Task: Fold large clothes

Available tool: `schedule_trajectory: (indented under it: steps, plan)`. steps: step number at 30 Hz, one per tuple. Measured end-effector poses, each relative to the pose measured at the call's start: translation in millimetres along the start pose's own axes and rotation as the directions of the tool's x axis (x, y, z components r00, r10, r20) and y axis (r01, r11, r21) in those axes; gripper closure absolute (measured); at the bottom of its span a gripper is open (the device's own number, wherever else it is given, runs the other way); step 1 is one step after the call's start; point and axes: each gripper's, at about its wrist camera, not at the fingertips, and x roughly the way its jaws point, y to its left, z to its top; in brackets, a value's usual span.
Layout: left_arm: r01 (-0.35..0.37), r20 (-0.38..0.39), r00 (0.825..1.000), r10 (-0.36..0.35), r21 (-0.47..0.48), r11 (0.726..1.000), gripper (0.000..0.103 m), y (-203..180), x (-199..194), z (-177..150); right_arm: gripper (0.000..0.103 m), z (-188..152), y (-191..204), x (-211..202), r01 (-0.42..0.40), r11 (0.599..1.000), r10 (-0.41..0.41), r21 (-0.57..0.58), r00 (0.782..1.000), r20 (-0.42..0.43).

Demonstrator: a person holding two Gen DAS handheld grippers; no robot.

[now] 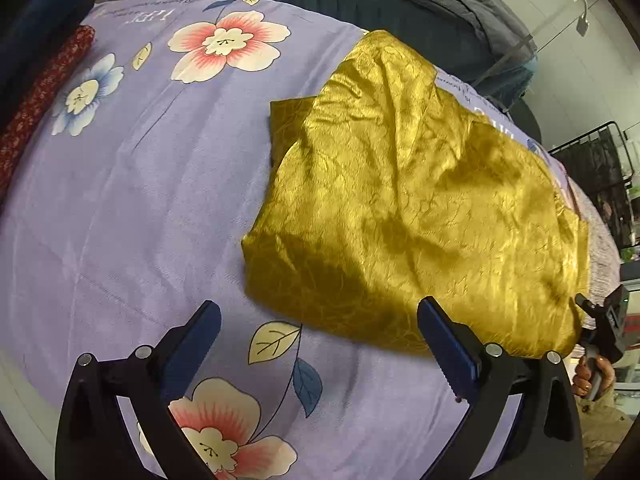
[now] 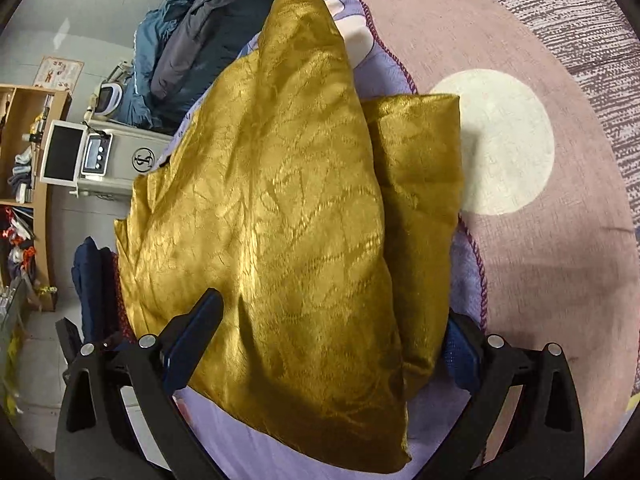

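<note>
A shiny gold garment [image 1: 420, 200] lies folded in a rumpled bundle on a lilac flowered bedspread [image 1: 140, 200]. My left gripper [image 1: 320, 320] is open and empty, just in front of the garment's near edge; its right finger [image 1: 444, 340] lies beside the fabric. In the right wrist view the gold garment [image 2: 280, 220] fills the middle, with a narrower folded part [image 2: 420, 200] on its right. My right gripper [image 2: 332, 324] is open, its jaws standing either side of the garment's near end. The right gripper also shows at the far right of the left wrist view [image 1: 604, 320].
A red patterned cloth [image 1: 44, 92] and dark blue fabric lie at the bed's left edge. Dark jackets [image 1: 400, 12] are piled at the back. A pink rug with a white circle [image 2: 500, 140] lies to the right. Shelves and a white machine [image 2: 100, 152] stand at the left.
</note>
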Motion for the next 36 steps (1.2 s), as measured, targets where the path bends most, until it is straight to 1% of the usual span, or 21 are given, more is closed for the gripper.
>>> schedule_trajectory:
  steps: [2,5,9,10,13,16,17,20,22,23,24,25,26,28,29,31,32,33,34,35,36]
  plan:
    - [0.045,-0.006,0.999,-0.045,-0.009,0.999,0.006,4.3,1.5,12.7,0.006,1.4,-2.6,-1.9,-0.013,0.999,0.013,0.03,1.0,0.007]
    - [0.108,-0.026,0.994,-0.108,-0.018,0.994,0.007,11.4,11.8,37.0,0.006,0.9,-4.8,-3.1,-0.003,0.999,0.002,0.049,1.0,0.016]
    - [0.16,-0.064,0.985,-0.159,0.003,0.987,0.007,14.4,36.4,76.2,0.01,-4.8,1.1,-1.7,0.054,0.997,-0.055,0.049,0.998,0.024]
    - [0.168,-0.08,0.983,-0.166,0.013,0.986,0.007,14.1,45.1,84.0,0.01,-5.1,3.3,-0.4,0.066,0.997,-0.067,0.046,0.998,0.019]
    - [0.135,-0.12,0.984,-0.13,0.042,0.99,0.007,15.9,75.1,100.2,0.01,-4.9,7.1,1.5,0.104,0.994,-0.105,0.043,0.994,0.011]
    - [0.178,-0.166,0.971,-0.172,0.024,0.984,0.005,22.1,101.0,104.6,0.01,-3.9,11.2,4.9,0.143,0.988,-0.144,0.055,0.99,0.009]
    - [0.179,-0.167,0.971,-0.172,0.029,0.983,0.005,22.1,104.8,104.7,0.01,-3.6,12.8,6.0,0.156,0.986,-0.157,0.057,0.988,0.009]
    - [0.185,-0.148,0.974,-0.17,0.098,0.978,0.006,11.9,105.5,106.1,0.009,-3.1,15.4,8.6,0.177,0.982,-0.178,0.062,0.984,0.016]
    - [0.274,-0.175,0.951,-0.255,0.095,0.957,0.006,4.9,106.0,109.8,0.009,-3.4,16.6,8.7,0.183,0.98,-0.186,0.074,0.982,0.027]
    - [0.329,-0.189,0.932,-0.311,0.071,0.942,0.007,1.1,107.2,111.7,0.009,-3.3,17.5,9.0,0.189,0.979,-0.192,0.081,0.981,0.032]
    - [0.352,-0.198,0.921,-0.335,0.06,0.934,0.007,-1.9,109.1,112.4,0.009,-3.0,18.8,9.6,0.197,0.977,-0.2,0.083,0.979,0.036]
    - [0.363,-0.209,0.916,-0.344,0.061,0.93,0.007,-7.0,112.7,112.6,0.009,-3.2,19.9,10.4,0.205,0.975,-0.209,0.082,0.977,0.038]
    - [0.35,-0.212,0.921,-0.327,0.082,0.933,0.007,-11.9,115.9,112.0,0.009,-3.2,22.1,11.3,0.216,0.973,-0.22,0.081,0.975,0.041]
    - [0.326,-0.2,0.934,-0.296,0.141,0.935,0.007,-20.0,119.7,109.6,0.014,-4.6,27.4,12.4,0.239,0.968,-0.244,0.082,0.969,0.051]
    - [0.325,-0.19,0.937,-0.294,0.154,0.933,0.007,-21.7,119.3,108.6,0.02,-5.7,30.1,12.6,0.248,0.965,-0.253,0.084,0.966,0.057]
    - [0.327,-0.177,0.937,-0.3,0.153,0.932,0.013,-20.4,117.7,108.2,0.035,-8.7,33.8,12.9,0.242,0.966,-0.248,0.088,0.967,0.063]
    - [0.326,-0.17,0.939,-0.3,0.156,0.932,0.023,-18.7,115.7,107.4,0.049,-9.9,34.9,13.5,0.227,0.97,-0.233,0.09,0.971,0.061]
    - [0.331,-0.167,0.937,-0.305,0.159,0.93,0.038,-17.8,112.8,106.4,0.062,-11.5,36.7,14.2,0.213,0.973,-0.219,0.09,0.974,0.061]
    - [0.354,-0.174,0.929,-0.327,0.15,0.923,0.046,-16.5,112.9,106.2,0.066,-13.3,39.7,14.8,0.208,0.975,-0.213,0.085,0.975,0.062]
    - [0.399,-0.193,0.907,-0.373,0.12,0.909,0.057,-14.8,113.6,105.6,0.071,-14.7,43.6,15.4,0.213,0.974,-0.218,0.077,0.974,0.066]
    - [0.412,-0.194,0.902,-0.387,0.112,0.904,0.064,-16.2,112.3,103.1,0.075,-16.2,48.3,15.7,0.226,0.972,-0.23,0.066,0.97,0.073]
